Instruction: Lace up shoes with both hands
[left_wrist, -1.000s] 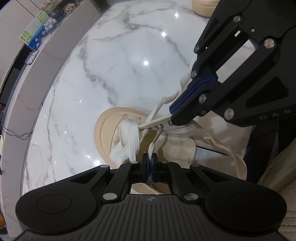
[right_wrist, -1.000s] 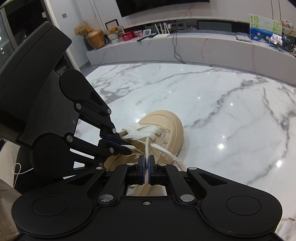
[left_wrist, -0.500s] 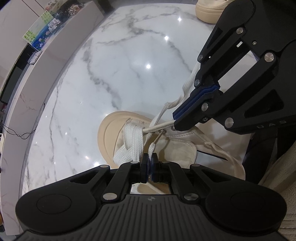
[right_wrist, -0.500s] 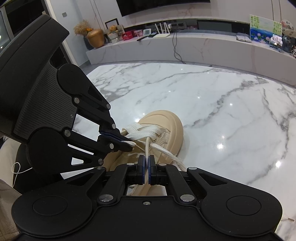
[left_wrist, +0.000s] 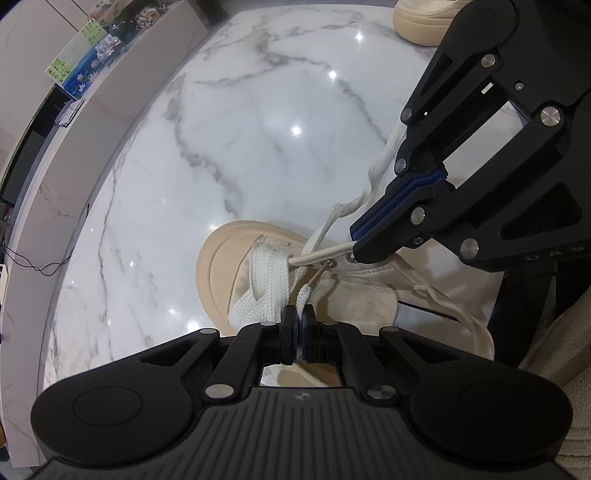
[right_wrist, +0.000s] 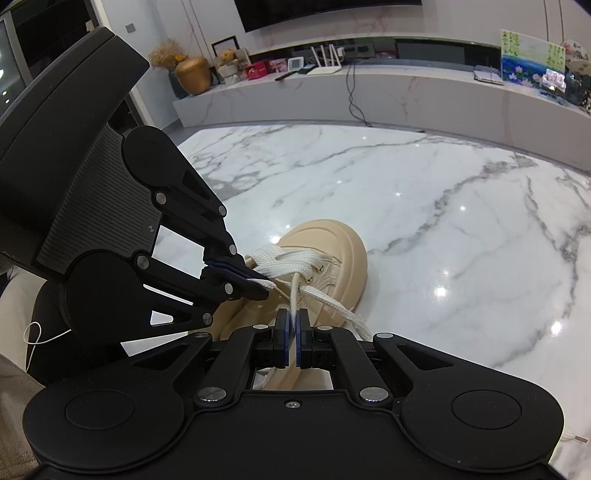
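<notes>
left hand-held gripper (left_wrist: 297, 325) pinching lace end (left_wrist: 303, 295), aglet may miss eyelet (left_wrist: 330, 263) | beige shoe (left_wrist: 236, 258) on marble worktop (left_wrist: 184, 184) | right hand-held gripper (right_wrist: 292, 328) pinching lace (right_wrist: 293, 295); slack could slip out

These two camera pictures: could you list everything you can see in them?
shoe: one, beige, on the marble top, partly laced
shoelace: one, white, crossed over the shoe's front, both ends pinched
second shoe: one, beige, far edge of the top, only partly in view
marble top: one, white with grey veins
long counter: one, white, behind, carrying a gold vase, a painting and small items
left gripper: black, jaws shut on a lace end
right gripper: black, jaws shut on the other lace strand
</notes>
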